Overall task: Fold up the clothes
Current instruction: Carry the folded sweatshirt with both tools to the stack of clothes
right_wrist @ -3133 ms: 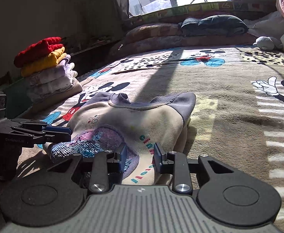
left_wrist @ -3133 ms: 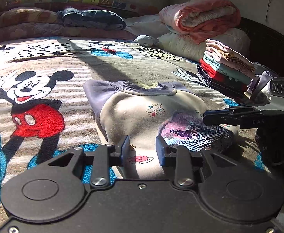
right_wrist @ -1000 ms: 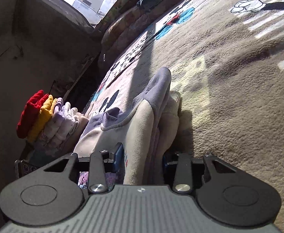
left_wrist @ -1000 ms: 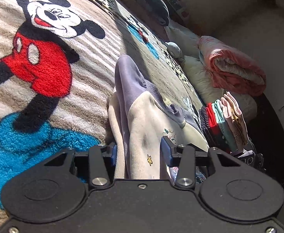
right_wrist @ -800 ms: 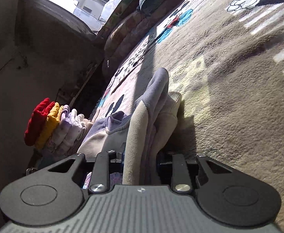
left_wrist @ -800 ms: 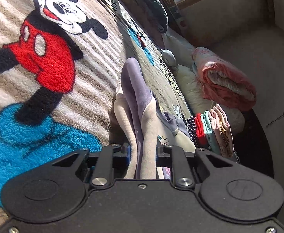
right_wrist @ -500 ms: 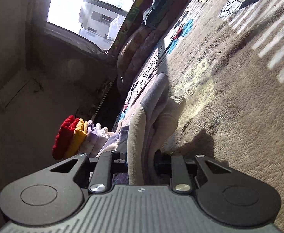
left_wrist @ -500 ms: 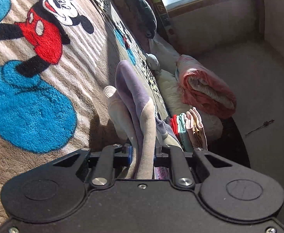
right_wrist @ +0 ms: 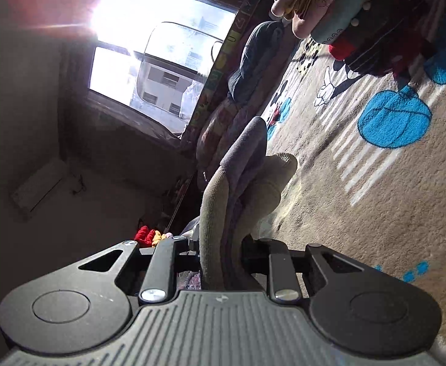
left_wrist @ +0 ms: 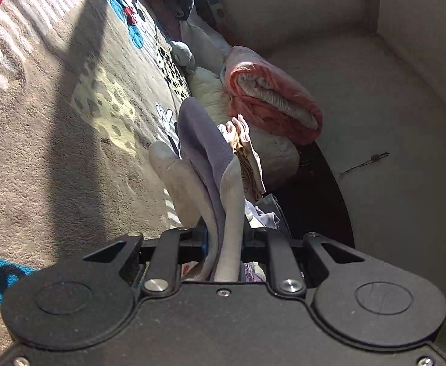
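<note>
Both grippers are clamped on the same garment: the left gripper (left_wrist: 224,241) has its jaws closed narrow on a thick bunch of the sweatshirt (left_wrist: 206,164), cream body and grey-purple sleeve layered together, and the right gripper (right_wrist: 220,251) pinches a similar wad of it (right_wrist: 241,164) from the other side. The folded garment appears lifted off the bed (left_wrist: 55,128), its far end curling upward past the jaws in each wrist view, so its weight hangs from these two pinches alone.

One risk, as I judge it, is that the layers slide against each other. Each grip holds several plies, and the outer cream ply could creep out while the inner ones stay, which would undo the fold in mid-air. A second risk is uneven travel: if one hand leads the other, the bundle twists and the sleeves tucked inside may drop loose.

The stack of folded clothes (right_wrist: 345,9) sits close at the top of the right wrist view and also shows just behind the garment in the left one (left_wrist: 244,152). If that is the destination, a low or hurried approach could knock its top pieces askew. Glare from the window (right_wrist: 162,48) washes out part of that view, so spacing there is hard to read.
</note>
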Available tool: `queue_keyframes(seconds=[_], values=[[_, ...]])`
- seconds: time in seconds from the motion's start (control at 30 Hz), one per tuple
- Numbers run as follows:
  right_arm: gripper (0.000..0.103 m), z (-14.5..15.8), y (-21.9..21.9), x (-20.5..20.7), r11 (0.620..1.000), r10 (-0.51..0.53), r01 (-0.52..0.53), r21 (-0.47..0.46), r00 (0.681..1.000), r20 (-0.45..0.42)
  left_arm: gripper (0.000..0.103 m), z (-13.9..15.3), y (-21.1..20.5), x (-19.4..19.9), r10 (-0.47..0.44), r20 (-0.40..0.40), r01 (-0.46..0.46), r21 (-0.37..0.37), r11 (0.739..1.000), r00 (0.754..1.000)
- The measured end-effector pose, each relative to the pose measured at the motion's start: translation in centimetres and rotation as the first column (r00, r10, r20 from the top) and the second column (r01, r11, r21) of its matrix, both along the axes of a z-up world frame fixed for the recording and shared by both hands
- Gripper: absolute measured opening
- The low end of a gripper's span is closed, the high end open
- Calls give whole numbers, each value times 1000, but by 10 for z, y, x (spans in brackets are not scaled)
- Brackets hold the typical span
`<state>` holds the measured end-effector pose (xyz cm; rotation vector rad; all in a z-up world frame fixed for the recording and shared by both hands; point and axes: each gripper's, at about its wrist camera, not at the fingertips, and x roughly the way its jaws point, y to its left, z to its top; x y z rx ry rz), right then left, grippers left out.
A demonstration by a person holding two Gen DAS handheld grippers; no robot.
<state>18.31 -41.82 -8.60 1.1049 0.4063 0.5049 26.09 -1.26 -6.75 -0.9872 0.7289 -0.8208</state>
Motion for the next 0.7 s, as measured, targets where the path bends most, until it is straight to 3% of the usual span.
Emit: queue_keyframes(seconds=[0.17,0.43,0.7], values=[[25,37,-66,17,996,-87,88,-4,994,73,15,39,-69,52,-72,64,73,-19,997,995],[25,102,-173,80,972,-231,234,4,958,172,15,108,-182,156,-168,168,180,-58,982,971],[25,128,-248,149,948,-318,317,39,931,177,15,140,-265,263,-215,170,232,-89,969,962]])
